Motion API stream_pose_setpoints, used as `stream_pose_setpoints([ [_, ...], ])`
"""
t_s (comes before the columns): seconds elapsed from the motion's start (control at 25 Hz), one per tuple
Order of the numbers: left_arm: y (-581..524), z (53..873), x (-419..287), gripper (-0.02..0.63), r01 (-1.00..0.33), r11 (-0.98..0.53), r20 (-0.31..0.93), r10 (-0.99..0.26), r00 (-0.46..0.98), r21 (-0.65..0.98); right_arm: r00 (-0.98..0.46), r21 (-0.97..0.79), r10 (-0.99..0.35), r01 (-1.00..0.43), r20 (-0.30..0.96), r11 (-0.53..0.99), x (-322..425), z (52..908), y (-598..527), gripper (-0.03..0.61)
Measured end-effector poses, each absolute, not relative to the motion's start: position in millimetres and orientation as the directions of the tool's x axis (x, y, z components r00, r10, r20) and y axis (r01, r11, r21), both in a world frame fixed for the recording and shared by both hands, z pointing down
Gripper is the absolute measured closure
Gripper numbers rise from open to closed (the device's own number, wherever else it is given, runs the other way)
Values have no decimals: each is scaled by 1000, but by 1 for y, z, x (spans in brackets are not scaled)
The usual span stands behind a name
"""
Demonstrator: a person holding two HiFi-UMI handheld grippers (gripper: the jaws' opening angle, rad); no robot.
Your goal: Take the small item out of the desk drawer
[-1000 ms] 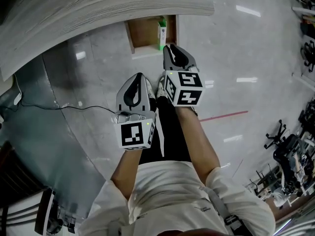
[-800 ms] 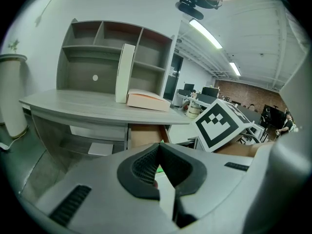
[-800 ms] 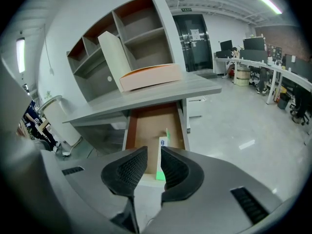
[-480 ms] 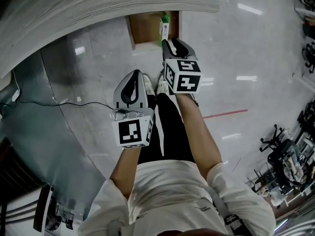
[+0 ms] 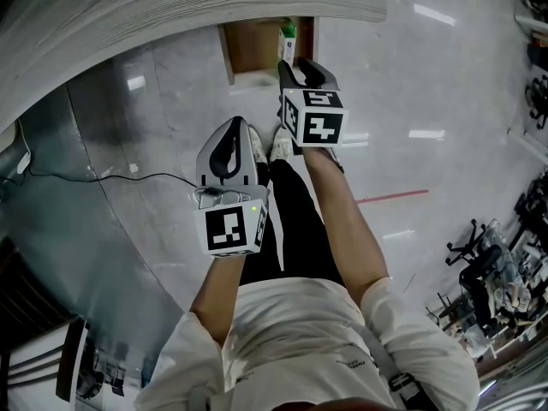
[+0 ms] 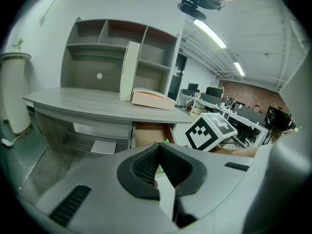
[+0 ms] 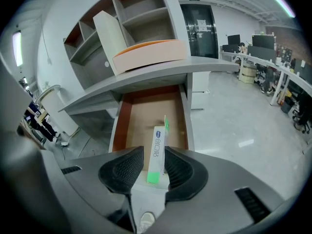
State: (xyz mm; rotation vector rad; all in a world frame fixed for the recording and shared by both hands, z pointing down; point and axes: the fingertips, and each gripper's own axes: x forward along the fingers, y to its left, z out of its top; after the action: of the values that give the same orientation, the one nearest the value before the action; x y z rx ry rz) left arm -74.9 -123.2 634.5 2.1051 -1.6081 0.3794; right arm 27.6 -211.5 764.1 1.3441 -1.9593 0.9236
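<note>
The desk drawer (image 7: pixel 146 112) stands pulled out under the grey desk (image 7: pixel 161 71), and it also shows in the head view as the brown drawer (image 5: pixel 251 54). A small white box with green ends (image 7: pixel 157 144) lies lengthwise in it, near the front edge. My right gripper (image 7: pixel 154 154) has its jaws on either side of the box's near end. The jaws are opening and the pads do not press on the box. From above, the right gripper (image 5: pixel 295 68) reaches the drawer front, the box (image 5: pixel 288 41) just beyond it. My left gripper (image 5: pixel 233 144) hangs back over the floor, shut and empty.
An orange-topped box (image 7: pixel 148 52) and a leaning white board (image 7: pixel 109 30) sit on the desk below grey shelves (image 6: pixel 122 43). A black cable (image 5: pixel 103 178) runs over the floor at left. The person's legs and shoes (image 5: pixel 278 144) stand under both grippers. Office desks (image 7: pixel 273 52) lie far right.
My right gripper has moved forward to the drawer front and its jaws have spread around the box's near end. The left gripper has stayed almost where it was.
</note>
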Motion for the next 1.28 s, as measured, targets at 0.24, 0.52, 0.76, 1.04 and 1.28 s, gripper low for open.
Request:
stream_pose_setpoints([
  [0.24,-126,636,-76,598,-962,-198,488,-831,267,189,-313,-211,-517,-946,797,247,29,778,-214,430],
  [0.52,-125,634,-77,598,-965,-193,488,-834,257,180,-306,-214,-506,-949,807,233,31,782,-217,431],
  [0.76,-124,638,-81,598,-965,-179,498,-830,252,190,-289,-194,-480,-952,828,239,27,791,-217,457],
  [1.04,-117,635,-81,598,-965,-180,492,-833,253,192,-289,-194,-491,-952,822,236,29,785,-214,471],
  [1.28,-114,632,-85,598,-963,-196,487,-832,264,188,-292,-186,-511,-951,809,249,24,773,-212,471],
])
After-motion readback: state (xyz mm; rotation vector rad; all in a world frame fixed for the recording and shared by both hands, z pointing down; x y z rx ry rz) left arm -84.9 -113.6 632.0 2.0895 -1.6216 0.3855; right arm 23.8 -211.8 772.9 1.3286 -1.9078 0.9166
